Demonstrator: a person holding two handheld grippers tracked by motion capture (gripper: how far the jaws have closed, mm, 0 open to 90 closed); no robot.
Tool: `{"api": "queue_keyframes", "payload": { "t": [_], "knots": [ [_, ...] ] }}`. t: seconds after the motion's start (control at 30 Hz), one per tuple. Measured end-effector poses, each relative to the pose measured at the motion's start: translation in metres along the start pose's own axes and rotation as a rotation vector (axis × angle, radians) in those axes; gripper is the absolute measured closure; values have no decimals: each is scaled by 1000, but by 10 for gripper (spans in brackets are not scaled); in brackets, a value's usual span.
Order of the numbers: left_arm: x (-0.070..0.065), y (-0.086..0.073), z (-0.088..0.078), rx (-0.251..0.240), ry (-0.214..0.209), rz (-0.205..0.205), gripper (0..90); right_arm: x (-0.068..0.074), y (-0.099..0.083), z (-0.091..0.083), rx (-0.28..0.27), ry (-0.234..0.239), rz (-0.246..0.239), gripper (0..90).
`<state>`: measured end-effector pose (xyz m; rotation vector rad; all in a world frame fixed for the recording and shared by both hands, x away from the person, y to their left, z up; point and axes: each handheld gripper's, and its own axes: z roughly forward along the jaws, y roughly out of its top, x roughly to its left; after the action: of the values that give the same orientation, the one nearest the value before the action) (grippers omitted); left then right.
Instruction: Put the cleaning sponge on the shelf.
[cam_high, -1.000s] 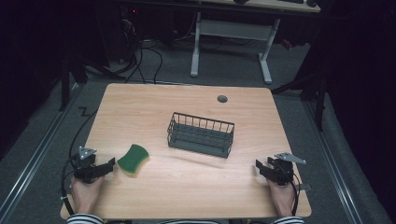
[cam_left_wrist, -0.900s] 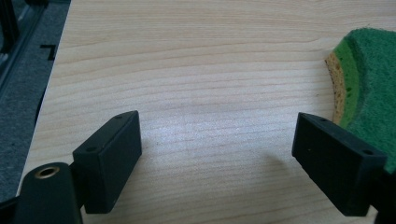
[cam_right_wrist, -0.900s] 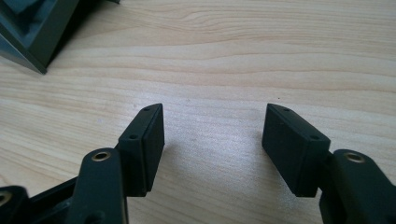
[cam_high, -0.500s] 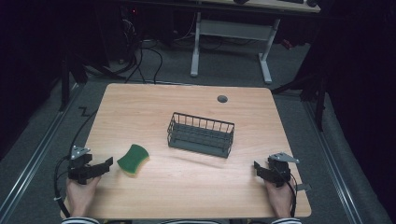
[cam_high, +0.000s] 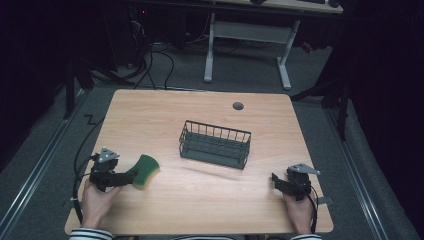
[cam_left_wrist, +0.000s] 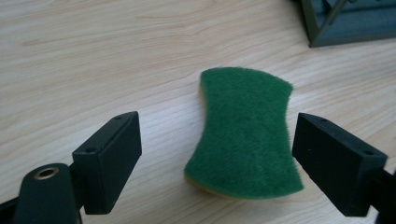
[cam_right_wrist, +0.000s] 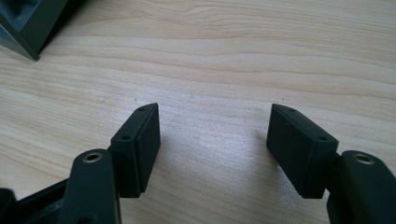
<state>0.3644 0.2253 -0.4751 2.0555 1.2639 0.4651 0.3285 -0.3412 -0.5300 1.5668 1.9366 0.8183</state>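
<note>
A green scouring sponge (cam_high: 146, 171) with a yellow underside lies flat on the wooden table (cam_high: 165, 115), front left. My left gripper (cam_high: 129, 176) is open, and the sponge's near end (cam_left_wrist: 245, 133) lies between its two black jaws. Neither pad (cam_left_wrist: 109, 158) touches the sponge. At the front right my right gripper (cam_high: 276, 181) hovers low over bare wood. Its jaws (cam_right_wrist: 215, 116) are open and have just been opening, with nothing between them. A dark wire basket (cam_high: 215, 144) stands in the middle of the table.
A corner of the basket (cam_left_wrist: 345, 23) lies beyond the sponge, and its other end (cam_right_wrist: 28, 23) is ahead-left of my right gripper. A round grommet hole (cam_high: 238, 106) sits near the table's far edge. Cables (cam_high: 82, 150) trail off the left side.
My left gripper has moved right toward the sponge, whose near end now lies between its jaws. The right hand has stayed put. The sponge and basket have not shifted.
</note>
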Motion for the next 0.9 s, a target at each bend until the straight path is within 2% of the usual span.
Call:
{"api": "queue_keyframes", "payload": {
  "t": [0.03,0.23,0.4,0.47,0.63,0.83,0.9],
  "knots": [
    [-4,5,2,16,-8,21,163,0,0,0,0,1,0,348],
    [-14,20,15,91,-28,81,159,0,0,0,0,3,0,344],
    [-19,32,31,172,-47,104,150,0,0,0,1,5,-1,339],
    [-21,35,36,199,-32,119,147,0,0,0,1,5,-1,338],
    [-23,44,52,272,-35,123,134,0,0,0,3,6,-2,333],
    [-27,50,66,331,-38,141,102,0,0,0,1,9,5,334],
    [-27,50,71,341,-52,126,100,-1,0,0,2,13,11,335]
  ]
}}
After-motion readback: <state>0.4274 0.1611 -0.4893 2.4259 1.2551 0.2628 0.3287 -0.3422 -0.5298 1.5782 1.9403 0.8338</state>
